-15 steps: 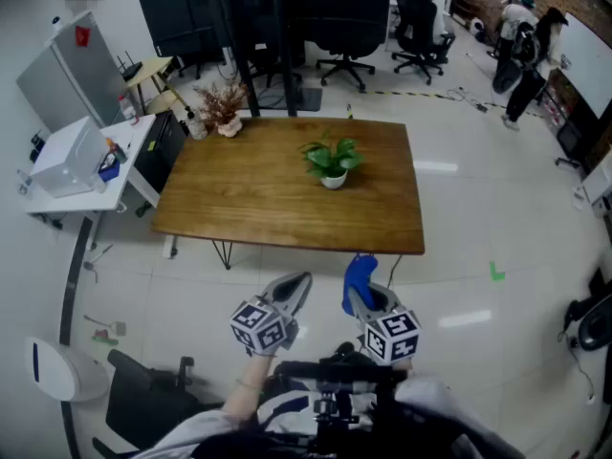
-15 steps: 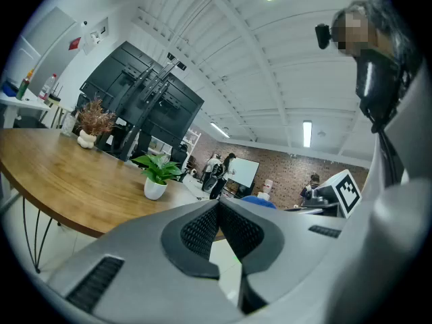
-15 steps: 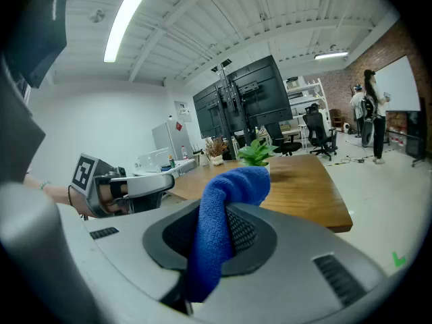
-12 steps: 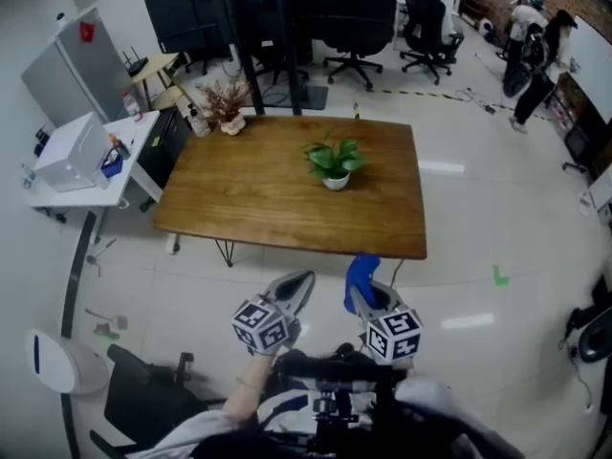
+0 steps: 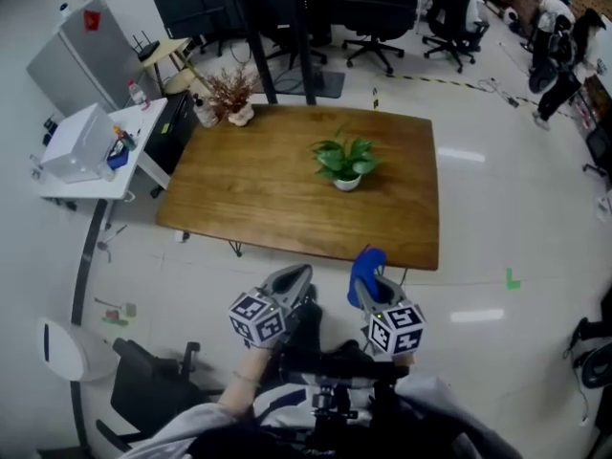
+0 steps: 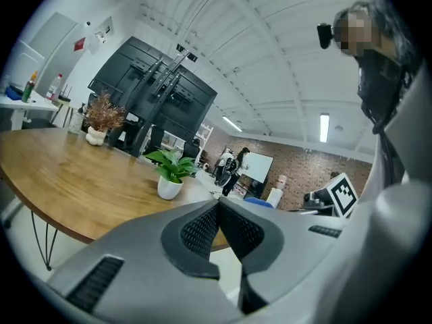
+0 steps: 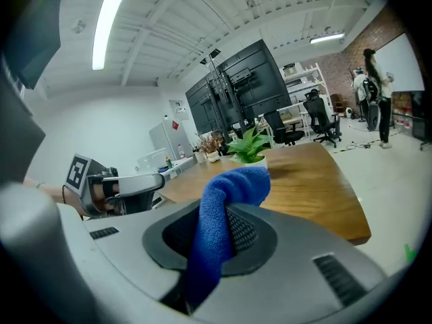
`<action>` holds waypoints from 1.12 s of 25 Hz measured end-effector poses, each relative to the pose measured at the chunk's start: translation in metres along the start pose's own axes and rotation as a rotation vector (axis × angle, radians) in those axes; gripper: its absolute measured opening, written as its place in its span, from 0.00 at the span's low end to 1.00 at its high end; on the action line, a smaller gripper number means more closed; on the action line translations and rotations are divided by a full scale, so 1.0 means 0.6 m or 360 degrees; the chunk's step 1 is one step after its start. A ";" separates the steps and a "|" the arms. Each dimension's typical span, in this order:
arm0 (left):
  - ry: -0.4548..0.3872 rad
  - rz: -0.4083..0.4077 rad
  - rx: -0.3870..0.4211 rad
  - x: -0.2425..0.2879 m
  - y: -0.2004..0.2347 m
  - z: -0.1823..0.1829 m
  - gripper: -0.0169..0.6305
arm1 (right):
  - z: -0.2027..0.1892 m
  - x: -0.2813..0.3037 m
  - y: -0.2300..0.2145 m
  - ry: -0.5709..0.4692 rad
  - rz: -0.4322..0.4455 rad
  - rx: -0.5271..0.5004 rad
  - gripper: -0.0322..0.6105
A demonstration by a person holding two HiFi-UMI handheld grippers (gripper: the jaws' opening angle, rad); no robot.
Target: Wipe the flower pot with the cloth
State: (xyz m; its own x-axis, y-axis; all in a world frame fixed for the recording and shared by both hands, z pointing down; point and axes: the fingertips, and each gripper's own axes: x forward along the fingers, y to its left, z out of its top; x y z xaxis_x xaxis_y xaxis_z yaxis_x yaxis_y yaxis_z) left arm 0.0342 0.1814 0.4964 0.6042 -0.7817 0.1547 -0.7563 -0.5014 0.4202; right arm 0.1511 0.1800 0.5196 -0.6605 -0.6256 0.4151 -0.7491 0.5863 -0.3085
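The right gripper is closed on a blue cloth. The cloth is pinched between the two jaw pads, and a folded bunch of it stands up above the jaws. The left gripper has its jaws pressed together with nothing between them.

In the head view both grippers are held side by side in front of the person, over the floor and off the table. They sit just short of its near edge. The right one is nearer the near right corner, and the top of the cloth overlaps that edge in the picture. The left one is just beside it, towards the middle of the near edge.

The flower pot is small and white and holds a green leafy plant. It stands upright on the wooden table, right of the middle and somewhat towards the far edge. It is well apart from both grippers, and neither the cloth nor a jaw touches it.

At the far left corner of the table stands a second small pot with a dried brownish plant. Left of the table is a white side desk carrying a white box. Black office chairs stand beyond the far edge. A green tape mark lies on the floor to the right.
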 end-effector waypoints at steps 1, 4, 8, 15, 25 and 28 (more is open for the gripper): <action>0.0003 0.0004 -0.0007 0.010 0.014 0.004 0.03 | 0.004 0.011 -0.007 0.0000 -0.0005 0.0008 0.15; 0.0001 0.0015 -0.0023 0.053 0.060 0.023 0.03 | 0.028 0.046 -0.036 -0.0011 -0.0056 0.0020 0.15; 0.0042 0.0043 -0.0011 0.109 0.134 0.049 0.03 | 0.064 0.096 -0.069 -0.0014 -0.0140 0.0038 0.15; 0.0121 -0.0086 -0.0076 0.220 0.232 0.078 0.03 | 0.099 0.197 -0.126 0.0095 -0.0308 -0.0084 0.15; 0.0377 -0.0256 -0.0104 0.349 0.296 0.046 0.03 | 0.124 0.327 -0.250 0.0217 -0.0496 -0.0085 0.15; 0.0433 -0.0303 -0.0141 0.371 0.303 0.037 0.03 | 0.144 0.352 -0.272 0.0197 -0.0492 -0.0065 0.15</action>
State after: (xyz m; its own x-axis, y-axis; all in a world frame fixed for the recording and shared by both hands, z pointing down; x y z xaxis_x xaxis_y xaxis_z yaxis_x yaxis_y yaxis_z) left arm 0.0258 -0.0920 0.5872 0.7862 -0.5437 0.2937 -0.6061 -0.5854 0.5385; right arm 0.1295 -0.0923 0.5840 -0.3893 -0.7113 0.5852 -0.9088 0.4001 -0.1182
